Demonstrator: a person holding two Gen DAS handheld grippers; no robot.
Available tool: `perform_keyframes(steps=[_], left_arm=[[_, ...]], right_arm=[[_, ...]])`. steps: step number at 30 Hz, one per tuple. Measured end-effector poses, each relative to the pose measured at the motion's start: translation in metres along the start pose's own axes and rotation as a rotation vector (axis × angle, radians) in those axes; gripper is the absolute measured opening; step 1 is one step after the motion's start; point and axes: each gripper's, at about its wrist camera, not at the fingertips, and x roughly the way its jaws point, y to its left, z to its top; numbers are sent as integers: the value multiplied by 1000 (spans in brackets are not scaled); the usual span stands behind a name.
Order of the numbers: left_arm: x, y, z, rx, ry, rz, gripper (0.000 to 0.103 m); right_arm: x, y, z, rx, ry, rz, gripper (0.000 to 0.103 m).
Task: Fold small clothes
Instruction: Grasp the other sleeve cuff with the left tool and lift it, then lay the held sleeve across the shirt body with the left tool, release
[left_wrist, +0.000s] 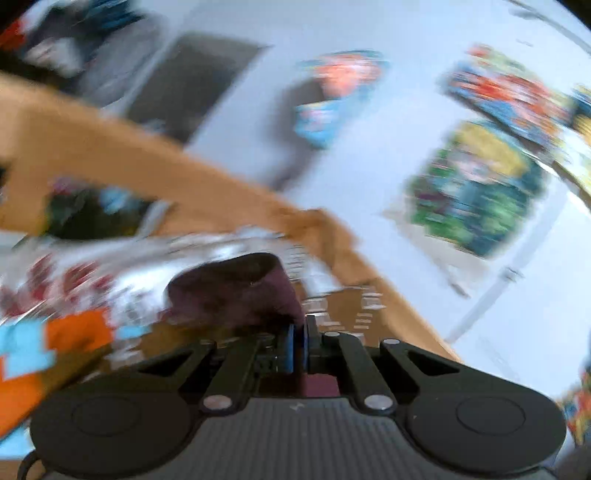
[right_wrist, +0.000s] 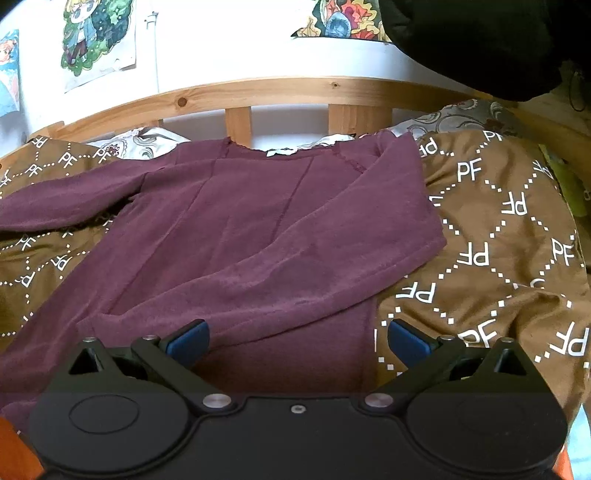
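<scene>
A small long-sleeved top of maroon knit fabric (right_wrist: 258, 229) lies spread, neck toward the wooden bed rail (right_wrist: 280, 92), on a brown blanket printed with white "PF" letters and dotted diamonds (right_wrist: 491, 236). Its right sleeve (right_wrist: 332, 251) is already laid diagonally across the body, so the fold appears begun on that side. The other sleeve (right_wrist: 62, 203) lies stretched out over the blanket, and the body has not been doubled over; most of the folding seems left to do.

The right gripper (right_wrist: 297, 341) hovers over the hem with its blue-padded jaws wide apart, holding nothing. In the badly blurred left wrist view, the left gripper (left_wrist: 298, 347) has its blue pads pressed together on a bunch of maroon cloth (left_wrist: 236, 291), apparently part of the same top, lifted off the bed.

No basket, box or drawer can be made out in either view.
</scene>
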Motion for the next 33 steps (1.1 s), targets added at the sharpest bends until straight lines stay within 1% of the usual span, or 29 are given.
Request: perform_keyframes(steps=[1,4,6,8,12,13,15,17,19,22,23,26,28,30,32,33], left_arm=[[-1,-12,0,55,-14,-46,4],[-7,-49,-2,225,-36,-220,4],[-10,-69,-6,295,-26,-324,4],[-15,-91,-14,355,4,-445,4],[-29,-129,-41,481,94,-691,4],[-35,-138,-55,527,128,-760,4],[-42,-149,-74,587,190,-847,4],[-46,-157,-98,630,291,-928,4],[-52,-162,-124,679,380,-976,4],[-54,-166,-157,782,490,-1019,4],[-55,-165,-164,812,514,-1024,4],[-54,-162,-184,872,584,-1012,4],[-52,-160,-193,885,626,-998,5],[-50,-159,-197,892,650,-983,5],[-48,-152,-200,896,676,-978,10],[-49,-150,-203,900,695,-979,21]], right_arm=[[-1,0,1,2,-4,2,102],[-5,-2,2,13,-20,4,102],[-7,-3,3,23,-28,2,102],[-8,-5,4,37,-33,-3,102],[-11,-7,8,52,-47,-32,102],[-12,-9,9,58,-52,-41,102],[-13,-12,11,70,-64,-56,102],[-13,-16,12,83,-67,-77,102],[-12,-20,12,98,-60,-96,102],[-10,-27,11,127,-42,-119,102],[-10,-28,10,136,-39,-123,102],[-7,-34,9,172,-26,-131,102],[-4,-38,7,192,-16,-135,102],[-2,-41,6,207,-8,-139,102],[0,-44,5,223,-1,-136,102],[1,-44,5,228,1,-135,102]])
